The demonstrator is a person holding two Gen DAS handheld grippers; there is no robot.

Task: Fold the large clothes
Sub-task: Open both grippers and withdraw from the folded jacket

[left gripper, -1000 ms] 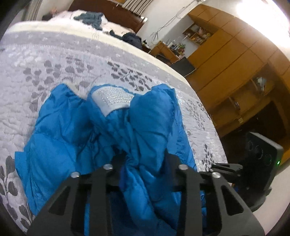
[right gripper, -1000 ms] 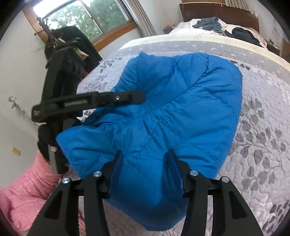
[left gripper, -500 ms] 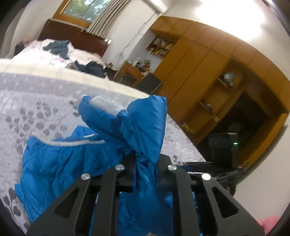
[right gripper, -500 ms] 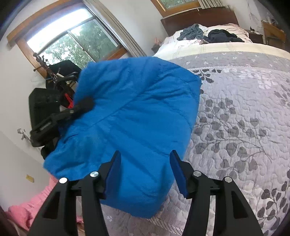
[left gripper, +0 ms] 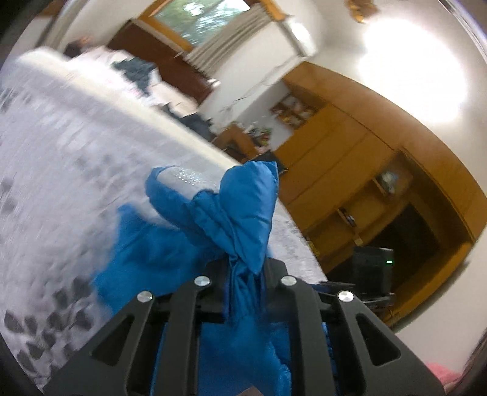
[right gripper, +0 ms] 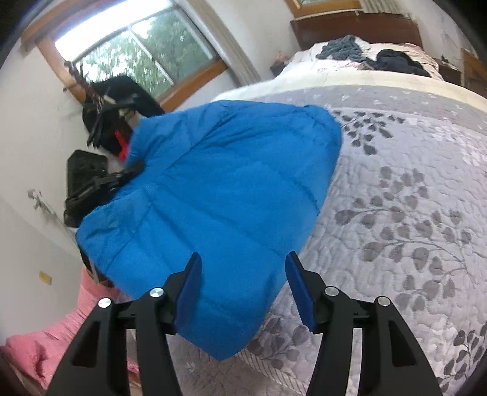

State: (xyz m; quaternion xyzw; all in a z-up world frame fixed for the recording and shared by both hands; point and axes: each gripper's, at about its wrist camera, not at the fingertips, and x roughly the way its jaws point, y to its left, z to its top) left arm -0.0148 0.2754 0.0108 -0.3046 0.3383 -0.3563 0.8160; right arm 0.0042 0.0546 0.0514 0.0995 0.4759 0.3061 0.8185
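Spreading across both views, the bed (right gripper: 411, 198) wears a grey quilt with a dark leaf print, and its cream border band runs along the far edge ahead of a wooden headboard (right gripper: 359, 26). Dark clothes (right gripper: 395, 62) lie heaped at that far end. In the left wrist view, which is blurred, a wall of orange-brown wooden cabinets (left gripper: 365, 170) stands past the bed's right edge. A window (right gripper: 137, 61) with green trees behind it sits off the left edge in the right wrist view.

The blue padded jacket (right gripper: 219, 198) lies partly lifted near the bed's near-left corner, one broad quilted panel raised off the quilt and overhanging the near edge. From the left wrist camera it shows a bunched fold and a pale, sparkly patch (left gripper: 182, 178) at the top.

The left gripper (left gripper: 243, 274) has its fingers pressed together on a gathered fold of the jacket, which rises between them. The right gripper (right gripper: 245, 289) has its blue-padded fingers (right gripper: 190, 286) spread apart, one to each side of the jacket's near edge, with fabric between them but not pinched.
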